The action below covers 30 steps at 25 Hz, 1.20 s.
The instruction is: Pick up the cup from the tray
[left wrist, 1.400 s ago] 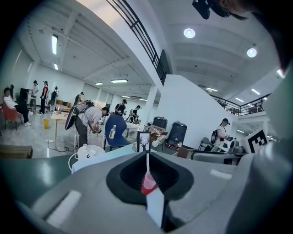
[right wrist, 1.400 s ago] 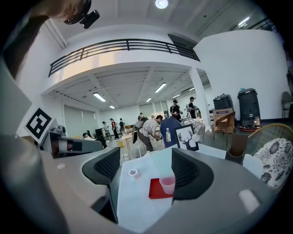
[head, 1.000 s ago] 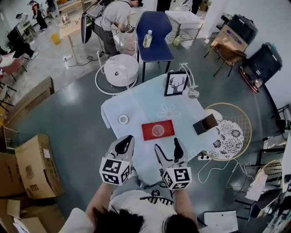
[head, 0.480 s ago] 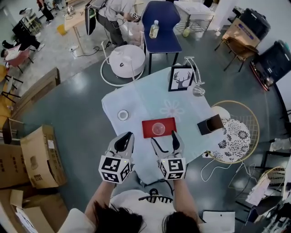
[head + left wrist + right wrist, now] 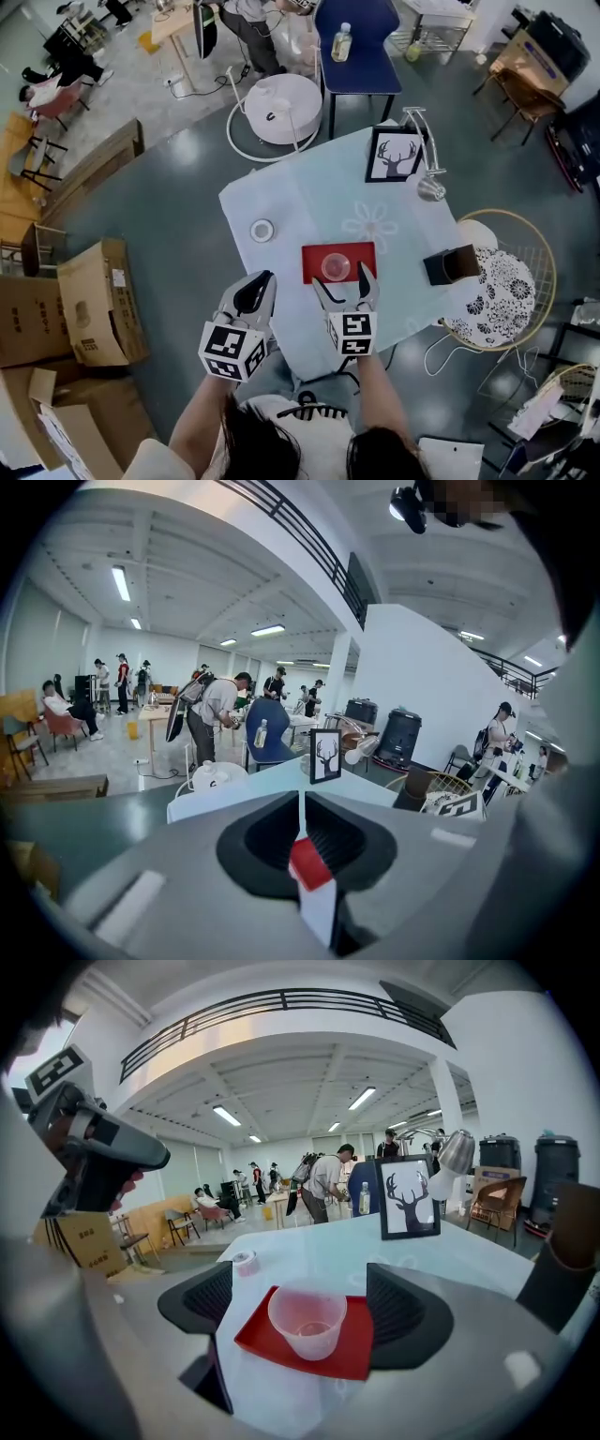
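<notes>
A large open room with a grey floor (image 5: 178,197) and cardboard boxes (image 5: 94,300) surrounds a worktop (image 5: 300,206) covered in pale blue cloth. The left hand-held gripper (image 5: 255,286) hovers at the worktop's near edge, its jaws pressed together with nothing between them. The right hand-held gripper (image 5: 342,279) has its jaws spread wide at the near rim of a red tray (image 5: 314,263). A clear pinkish cup (image 5: 336,267) stands upright on that tray, in line with the gap and untouched by either jaw.

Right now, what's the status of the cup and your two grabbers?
Right gripper open, aimed at the cup. Cup upright on red tray, untouched. Left gripper shut, empty. Path clear.
</notes>
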Available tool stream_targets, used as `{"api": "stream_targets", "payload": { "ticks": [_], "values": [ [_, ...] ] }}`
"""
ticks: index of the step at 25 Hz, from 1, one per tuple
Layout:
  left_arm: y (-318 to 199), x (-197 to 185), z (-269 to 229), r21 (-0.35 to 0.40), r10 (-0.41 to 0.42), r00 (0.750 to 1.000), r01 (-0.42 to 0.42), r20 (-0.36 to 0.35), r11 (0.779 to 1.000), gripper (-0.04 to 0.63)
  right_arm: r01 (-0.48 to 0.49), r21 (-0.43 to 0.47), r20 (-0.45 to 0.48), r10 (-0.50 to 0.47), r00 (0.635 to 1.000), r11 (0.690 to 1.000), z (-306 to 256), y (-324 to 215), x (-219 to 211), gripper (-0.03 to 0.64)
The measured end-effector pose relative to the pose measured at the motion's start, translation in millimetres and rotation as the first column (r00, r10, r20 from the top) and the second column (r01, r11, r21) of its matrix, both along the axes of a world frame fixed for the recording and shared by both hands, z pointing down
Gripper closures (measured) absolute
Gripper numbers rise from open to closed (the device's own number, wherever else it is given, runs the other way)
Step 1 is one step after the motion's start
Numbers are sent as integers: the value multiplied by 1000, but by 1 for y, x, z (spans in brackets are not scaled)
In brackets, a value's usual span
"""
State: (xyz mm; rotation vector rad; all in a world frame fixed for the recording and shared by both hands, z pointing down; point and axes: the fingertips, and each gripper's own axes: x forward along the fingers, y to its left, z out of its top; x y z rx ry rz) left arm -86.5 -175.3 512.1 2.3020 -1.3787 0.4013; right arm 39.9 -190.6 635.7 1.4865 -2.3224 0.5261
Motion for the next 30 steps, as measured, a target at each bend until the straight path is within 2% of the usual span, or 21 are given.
{"api": "stream_targets", "payload": {
  "ticks": [5,9,14,15,17,21,26,30],
  "values": [
    [0,0,12,-27,-40,999,41,18,999,595,21,-40,-8,-22,1000,999,20,-2,2,161],
    [0,8,25,-50,-33,999,35,31,998,595,30,-85,-2,-30,1000,996,41,-9,1,162],
    [2,8,35,-63,-31,998,34,58,997,595,40,-73,-47,-44,998,997,45,-18,-2,170],
    [2,7,37,-67,-28,998,32,57,997,595,43,-70,-67,-48,997,997,44,-20,-2,181],
    [2,8,40,-79,-18,998,22,54,997,595,47,-66,-91,-53,995,997,45,-21,-2,249],
    [-1,1,41,-85,-37,998,41,57,996,595,52,-70,-100,-59,993,996,45,-20,-4,259],
    [1,17,47,-93,38,994,-28,106,995,595,92,-75,-70,-97,993,993,38,-16,-8,261],
    [0,26,42,-91,37,997,-31,70,995,595,37,-57,-51,-40,998,998,23,-17,5,262]
  ]
}}
